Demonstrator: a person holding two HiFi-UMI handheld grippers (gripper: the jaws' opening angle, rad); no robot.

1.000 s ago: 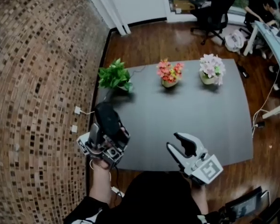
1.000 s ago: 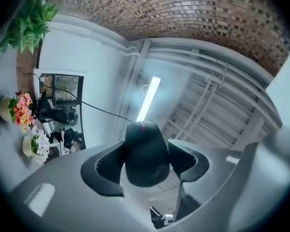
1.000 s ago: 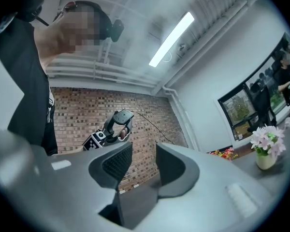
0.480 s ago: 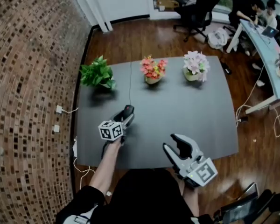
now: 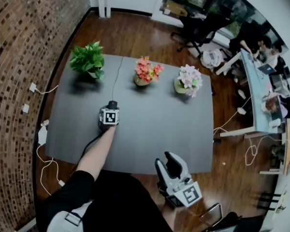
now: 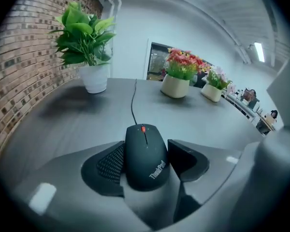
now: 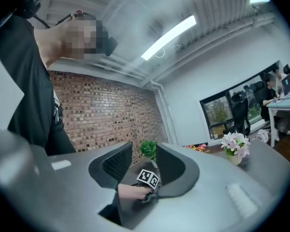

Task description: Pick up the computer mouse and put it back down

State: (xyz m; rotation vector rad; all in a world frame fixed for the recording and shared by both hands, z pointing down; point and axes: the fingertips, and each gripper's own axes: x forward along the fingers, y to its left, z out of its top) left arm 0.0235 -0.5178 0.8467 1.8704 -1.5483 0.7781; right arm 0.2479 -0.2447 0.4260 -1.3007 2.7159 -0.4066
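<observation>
Left gripper view showed the computer mouse [image 6: 146, 156] lying lengthwise between the jaws of the left gripper [image 6: 145, 152], both pads closed against its sides, so the gripper was grasping it. Its cable [image 6: 133, 100] ran off at 12 o'clock across the grey table [image 5: 154, 129]. Whether the mouse's underside rested on the table could not be told. In the head view the mouse sat near the table's middle, left of centre. From it, a green plant [image 5: 87, 59] stood at 11 o'clock, red-orange flowers [image 5: 146, 71] at 1 o'clock and pale pink flowers [image 5: 188, 80] at 2 o'clock. The right gripper [image 5: 165, 158] hung at 5 o'clock, over the table's near edge, its jaws spread wide with nothing between them.
</observation>
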